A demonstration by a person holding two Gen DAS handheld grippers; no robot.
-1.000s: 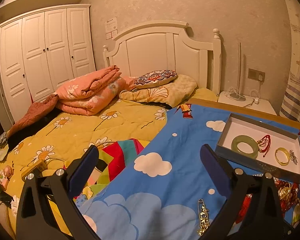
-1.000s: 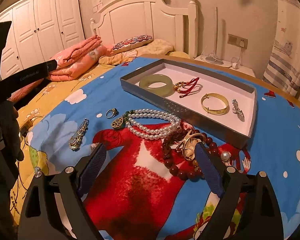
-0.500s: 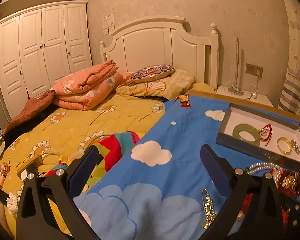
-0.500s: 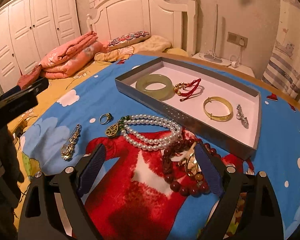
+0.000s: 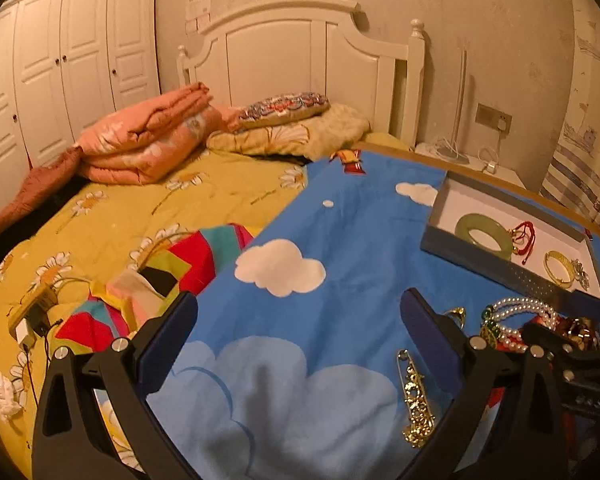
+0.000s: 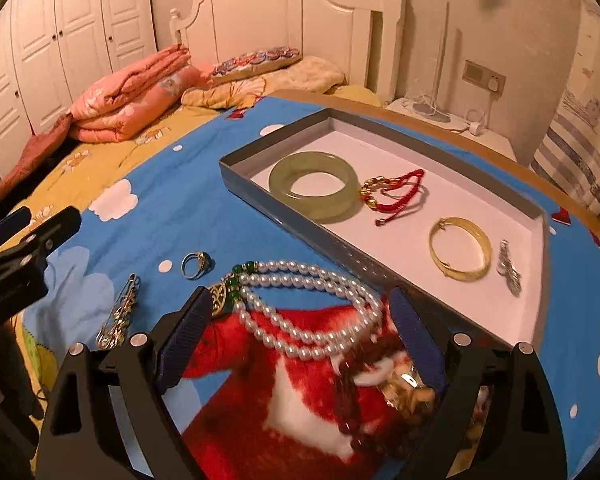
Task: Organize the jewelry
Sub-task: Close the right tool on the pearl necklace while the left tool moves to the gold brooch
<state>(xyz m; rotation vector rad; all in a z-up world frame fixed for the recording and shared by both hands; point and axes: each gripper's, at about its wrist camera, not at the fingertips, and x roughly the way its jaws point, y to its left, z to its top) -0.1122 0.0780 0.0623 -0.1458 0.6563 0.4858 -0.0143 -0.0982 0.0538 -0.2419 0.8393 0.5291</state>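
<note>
A grey tray (image 6: 256, 194) with a white floor holds a green jade bangle (image 6: 313, 185), a red cord bracelet (image 6: 396, 190), a gold bangle (image 6: 460, 248) and a silver piece (image 6: 509, 266). On the blue cloth in front of it lie a pearl necklace (image 6: 304, 304), dark red beads (image 6: 352, 384), a ring (image 6: 196, 265) and a gold brooch (image 6: 118, 316). My right gripper (image 6: 300, 336) is open, its jaws on either side of the pearl necklace. My left gripper (image 5: 300, 334) is open and empty, left of the brooch (image 5: 416, 400).
The blue cloud cloth (image 5: 340, 232) covers a table beside a bed with a yellow quilt (image 5: 112, 220), folded pink blankets (image 5: 148, 140) and pillows. A white headboard (image 5: 308, 60), a wardrobe (image 5: 60, 64) and a nightstand with cables (image 5: 472, 160) stand behind.
My right gripper has moved forward and down, from over the red beads to around the pearl necklace. My left gripper has drifted so the brooch, ring and pearls come into its view.
</note>
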